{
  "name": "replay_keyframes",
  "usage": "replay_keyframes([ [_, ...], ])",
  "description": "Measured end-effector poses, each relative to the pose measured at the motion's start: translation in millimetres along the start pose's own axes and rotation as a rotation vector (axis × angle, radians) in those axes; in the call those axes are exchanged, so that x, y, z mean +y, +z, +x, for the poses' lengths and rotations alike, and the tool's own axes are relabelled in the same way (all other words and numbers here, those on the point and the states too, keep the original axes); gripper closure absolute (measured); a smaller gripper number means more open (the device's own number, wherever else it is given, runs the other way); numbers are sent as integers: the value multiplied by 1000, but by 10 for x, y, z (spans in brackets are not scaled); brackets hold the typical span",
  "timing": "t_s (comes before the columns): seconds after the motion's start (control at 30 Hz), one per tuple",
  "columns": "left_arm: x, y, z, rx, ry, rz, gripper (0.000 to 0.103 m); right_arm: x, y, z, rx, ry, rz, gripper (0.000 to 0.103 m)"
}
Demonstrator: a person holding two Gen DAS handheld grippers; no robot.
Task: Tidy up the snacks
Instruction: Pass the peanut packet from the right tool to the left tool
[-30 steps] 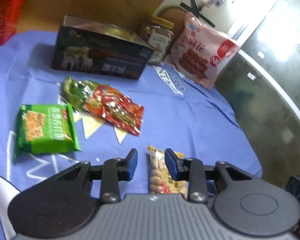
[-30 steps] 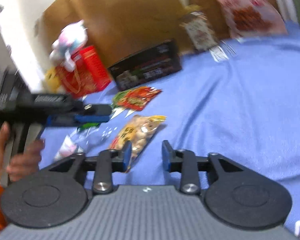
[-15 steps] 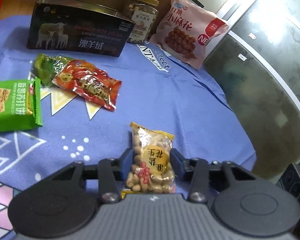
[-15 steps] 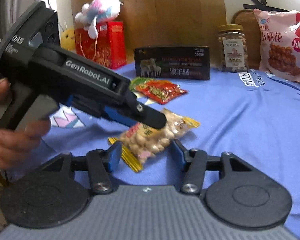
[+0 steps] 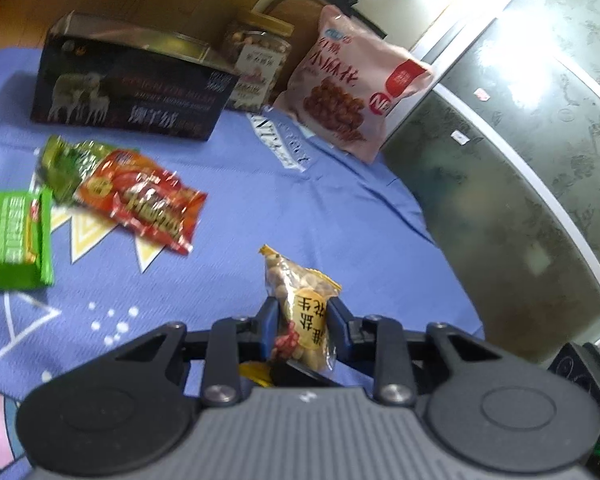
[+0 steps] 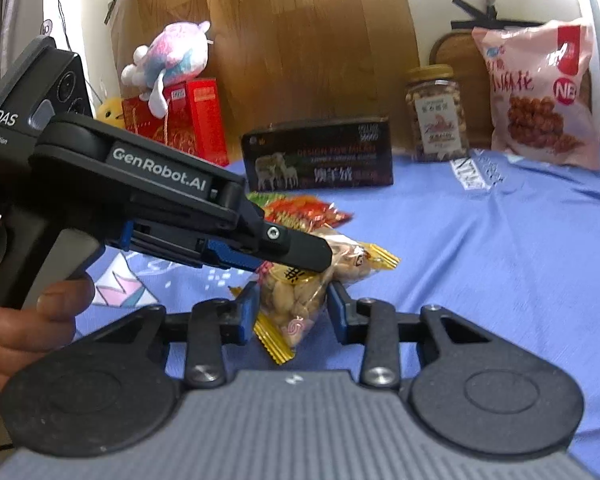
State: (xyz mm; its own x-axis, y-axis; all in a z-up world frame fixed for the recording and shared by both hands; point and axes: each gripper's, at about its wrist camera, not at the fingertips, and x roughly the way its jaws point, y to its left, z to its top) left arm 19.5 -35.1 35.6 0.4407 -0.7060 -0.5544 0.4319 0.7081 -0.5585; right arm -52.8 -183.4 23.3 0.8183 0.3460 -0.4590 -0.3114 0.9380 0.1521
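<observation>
Half a second ago both tools stood spread around the peanut bag [image 5: 303,312] as it lay flat; now the left tool [image 5: 302,320] has pressed in and pinches it, and the bag is tipped up off the blue surface [image 5: 340,184]. From the right wrist view, the right tool [image 6: 292,312] has also narrowed, its blue pads touching or nearly touching the bag's lower end [image 6: 296,300]; I cannot tell whether it truly grips.

That bag is a small clear pouch with yellow crimped ends, pale shelled peanuts showing through, and a yellow label with dark characters. It bulges and creases where the left tool squeezes it.

Taking the dark box [image 5: 132,92] with sheep on it as landmark: the bag is well in front of it, toward the cameras. A red packet [image 5: 144,200] lies overlapping a green one [image 5: 66,164] just in front of the box, and a green cracker pack [image 5: 12,240] lies nearer still, to its left. A nut jar [image 5: 258,64] stands just right of the box, with a pink bag [image 5: 352,92] beyond it.
</observation>
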Motion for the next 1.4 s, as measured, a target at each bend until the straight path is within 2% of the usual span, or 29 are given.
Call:
replay_keyframes([
  [0.23, -131, 10, 91, 3, -9, 24, 77, -77, -15, -72, -21, -32, 16, 64],
  [0.6, -192, -7, 119, 4, 8, 43, 77, -83, -23, -107, -37, -30, 34, 64],
  [1.4, -399, 16, 217, 8, -9, 86, 77, -133, -34, -241, -78, -73, 49, 64],
])
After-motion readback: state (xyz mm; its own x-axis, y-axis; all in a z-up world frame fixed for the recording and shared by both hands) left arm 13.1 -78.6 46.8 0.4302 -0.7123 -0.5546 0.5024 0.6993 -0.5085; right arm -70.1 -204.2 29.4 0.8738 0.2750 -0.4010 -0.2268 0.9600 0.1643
